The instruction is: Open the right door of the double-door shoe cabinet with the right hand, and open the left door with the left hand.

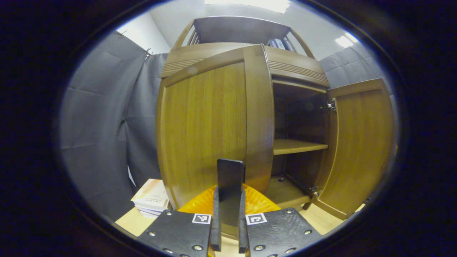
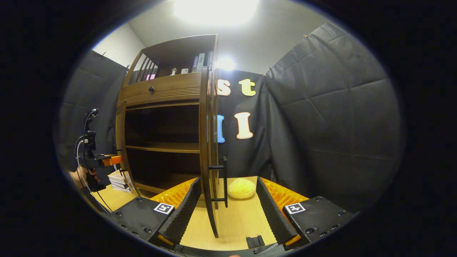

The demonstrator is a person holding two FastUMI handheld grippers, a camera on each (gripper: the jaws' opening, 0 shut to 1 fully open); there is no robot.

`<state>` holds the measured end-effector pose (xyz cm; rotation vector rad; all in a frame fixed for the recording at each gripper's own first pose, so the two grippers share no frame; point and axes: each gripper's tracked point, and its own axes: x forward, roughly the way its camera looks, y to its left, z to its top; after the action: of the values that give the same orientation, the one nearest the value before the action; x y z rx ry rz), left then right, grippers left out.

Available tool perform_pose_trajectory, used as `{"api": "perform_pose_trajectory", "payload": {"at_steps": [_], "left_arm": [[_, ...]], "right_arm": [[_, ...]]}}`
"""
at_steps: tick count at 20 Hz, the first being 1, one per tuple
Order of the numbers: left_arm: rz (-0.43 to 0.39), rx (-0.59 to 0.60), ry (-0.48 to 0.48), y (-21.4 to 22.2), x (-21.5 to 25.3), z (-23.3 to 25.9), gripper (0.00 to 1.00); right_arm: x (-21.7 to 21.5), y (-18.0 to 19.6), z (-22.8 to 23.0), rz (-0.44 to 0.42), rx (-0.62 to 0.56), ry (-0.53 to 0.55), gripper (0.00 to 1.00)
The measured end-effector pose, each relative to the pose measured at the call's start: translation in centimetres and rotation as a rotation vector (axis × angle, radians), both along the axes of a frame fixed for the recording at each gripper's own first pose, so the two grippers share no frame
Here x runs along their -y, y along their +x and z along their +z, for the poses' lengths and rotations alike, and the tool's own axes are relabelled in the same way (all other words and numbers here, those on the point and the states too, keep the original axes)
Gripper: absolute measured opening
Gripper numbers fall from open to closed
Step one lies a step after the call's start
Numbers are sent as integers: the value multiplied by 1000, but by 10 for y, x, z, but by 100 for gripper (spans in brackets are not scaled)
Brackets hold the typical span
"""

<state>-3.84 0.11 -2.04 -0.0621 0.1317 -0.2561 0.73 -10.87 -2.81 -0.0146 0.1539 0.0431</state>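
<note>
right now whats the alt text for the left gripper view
The left gripper is shut on the dark vertical handle of the cabinet's left door, pulled partly open. Beyond it the right door stands wide open, showing a bare shelf; books lie stacked at lower left.

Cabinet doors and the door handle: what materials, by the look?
Left door and right door: wood or wood veneer, brown, satin sheen, with vertical grain streaks showing. Right door handle: thin dark bar, probably painted metal; too small to be sure.
</note>
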Motion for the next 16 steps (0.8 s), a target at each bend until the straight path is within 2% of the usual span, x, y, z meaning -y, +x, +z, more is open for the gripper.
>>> {"api": "perform_pose_trajectory", "payload": {"at_steps": [16], "left_arm": [[64,-5,7,-17,-42,-6,20]], "right_arm": [[-74,-2,8,185,28,-37,97]]}}
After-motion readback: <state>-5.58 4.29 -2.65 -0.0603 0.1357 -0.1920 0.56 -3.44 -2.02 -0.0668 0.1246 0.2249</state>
